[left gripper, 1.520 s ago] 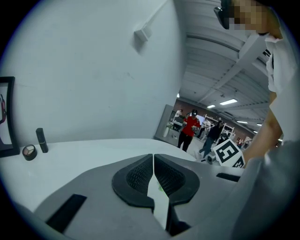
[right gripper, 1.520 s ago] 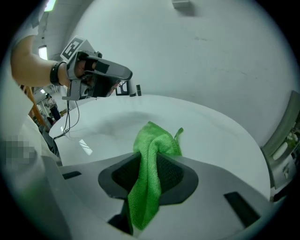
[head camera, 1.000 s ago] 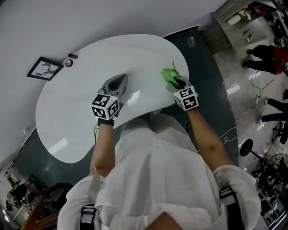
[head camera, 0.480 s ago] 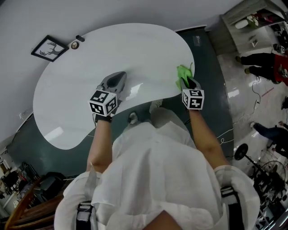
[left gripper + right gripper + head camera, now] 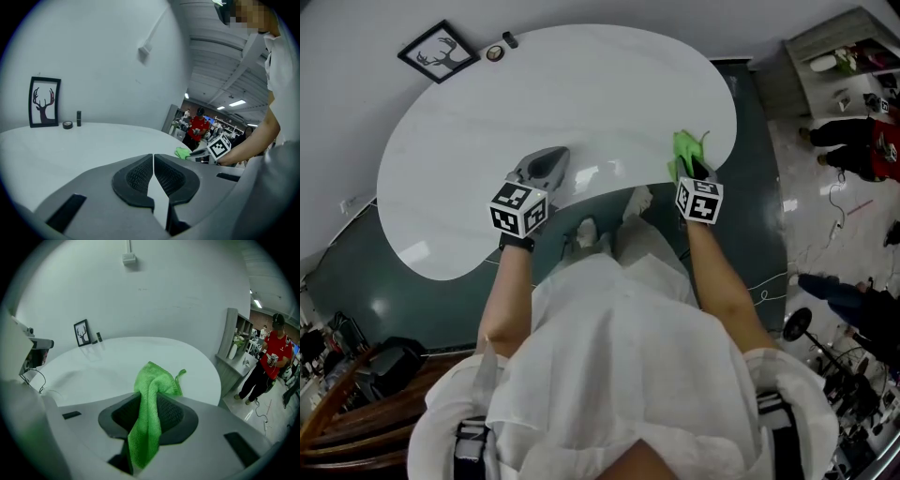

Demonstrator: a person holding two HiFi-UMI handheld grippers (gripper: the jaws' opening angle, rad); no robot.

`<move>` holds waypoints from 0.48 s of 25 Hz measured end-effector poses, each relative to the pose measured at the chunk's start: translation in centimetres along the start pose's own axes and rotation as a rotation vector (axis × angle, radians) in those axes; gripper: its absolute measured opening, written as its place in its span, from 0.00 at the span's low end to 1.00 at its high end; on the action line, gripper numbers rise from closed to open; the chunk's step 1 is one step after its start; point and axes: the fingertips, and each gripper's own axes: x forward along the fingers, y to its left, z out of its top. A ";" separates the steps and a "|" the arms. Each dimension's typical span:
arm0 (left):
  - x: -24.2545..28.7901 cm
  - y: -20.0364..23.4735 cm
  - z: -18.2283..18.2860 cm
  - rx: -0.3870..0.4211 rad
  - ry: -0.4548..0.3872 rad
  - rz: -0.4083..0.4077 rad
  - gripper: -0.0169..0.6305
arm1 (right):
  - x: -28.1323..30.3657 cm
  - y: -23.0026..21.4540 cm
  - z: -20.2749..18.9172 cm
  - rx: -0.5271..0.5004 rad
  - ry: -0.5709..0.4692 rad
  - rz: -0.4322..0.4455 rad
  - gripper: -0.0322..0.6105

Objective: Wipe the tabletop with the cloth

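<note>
A green cloth (image 5: 685,154) (image 5: 151,394) is pinched in my right gripper (image 5: 689,167) (image 5: 149,401), which is shut on it at the near right edge of the white rounded tabletop (image 5: 562,84). The cloth sticks out ahead of the jaws and hangs down between them. My left gripper (image 5: 546,167) (image 5: 153,164) is shut with nothing in it, over the near middle of the tabletop (image 5: 70,145). From the left gripper view the cloth (image 5: 183,152) and the right gripper's marker cube (image 5: 219,147) show off to the right.
A framed deer picture (image 5: 439,52) (image 5: 44,101), a roll of tape (image 5: 494,52) and a small dark cylinder (image 5: 510,40) stand at the table's far edge by the wall. Dark floor (image 5: 759,122) lies right of the table. People stand at the right (image 5: 853,150).
The right gripper with the cloth has moved rightward along the table's near edge to its right side. The left gripper has stayed over the near middle. The head view has shifted.
</note>
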 end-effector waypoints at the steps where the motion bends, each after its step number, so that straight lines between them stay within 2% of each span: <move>1: -0.7 0.2 -0.3 -0.002 -0.002 0.002 0.05 | 0.0 1.1 -0.1 -0.008 0.002 0.006 0.20; 12: -6.4 1.4 -2.8 -0.024 -0.034 0.042 0.05 | 0.9 12.4 0.4 -0.088 0.004 0.092 0.20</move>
